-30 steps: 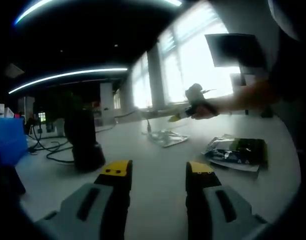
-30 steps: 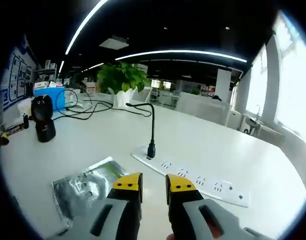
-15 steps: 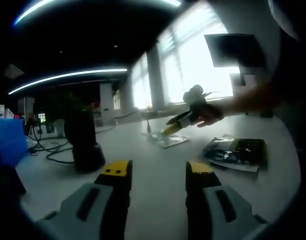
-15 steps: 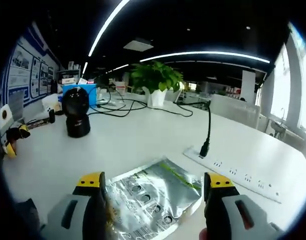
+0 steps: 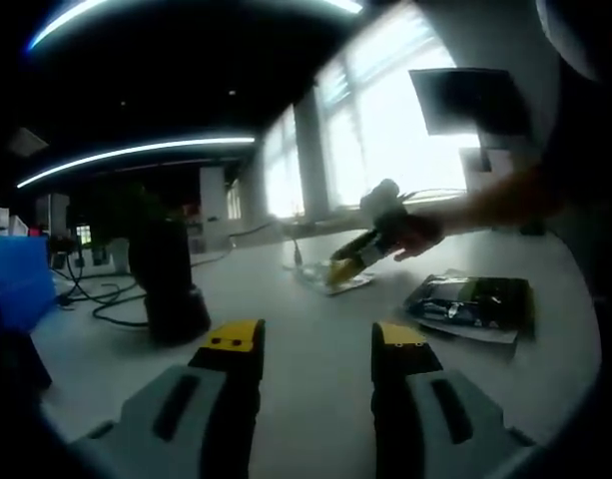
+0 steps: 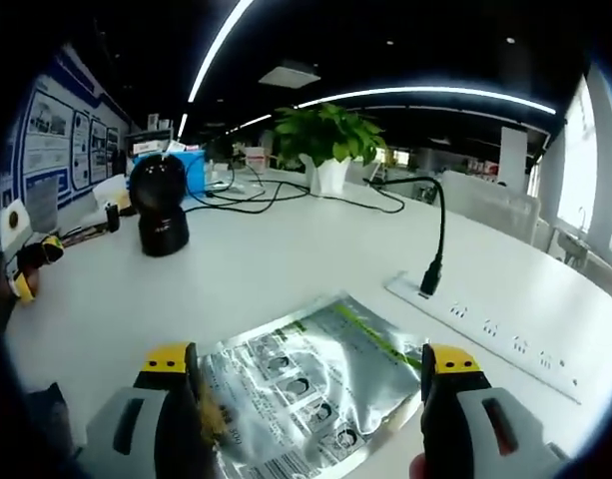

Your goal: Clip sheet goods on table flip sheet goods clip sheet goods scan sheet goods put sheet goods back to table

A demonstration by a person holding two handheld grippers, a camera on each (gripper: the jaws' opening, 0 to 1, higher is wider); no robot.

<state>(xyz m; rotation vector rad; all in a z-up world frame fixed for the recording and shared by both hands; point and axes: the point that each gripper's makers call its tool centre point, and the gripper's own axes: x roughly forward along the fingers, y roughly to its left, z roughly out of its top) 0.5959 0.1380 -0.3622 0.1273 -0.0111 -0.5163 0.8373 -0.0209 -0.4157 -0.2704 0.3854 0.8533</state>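
Right tongs (image 6: 310, 374) spread wide, straddling the silver sheet pack (image 6: 310, 384) lying near the power strip (image 6: 490, 329); closing on its near edge looks best. Left tongs (image 5: 315, 344) hovering spread over the desk (image 5: 315, 299), beside the pack.

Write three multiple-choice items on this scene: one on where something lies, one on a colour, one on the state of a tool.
1. Where does the silver foil pouch lie in the right gripper view?
A. On the white table, between the jaws of the right tool
B. Leaning against the potted plant
C. On top of the power strip

2. What colour are the tips of the left tool?
A. Red
B. Yellow
C. Green

3. How does the right tool stand?
A. Shut tight on the pouch
B. Open wide, a jaw at each side of the pouch
C. Shut on the black scanner

Answers: 1 A, the pouch lies flat on the table with a jaw on either side. 2 B, both tips in the left gripper view are yellow. 3 B, the jaws stand far apart with the pouch between them.
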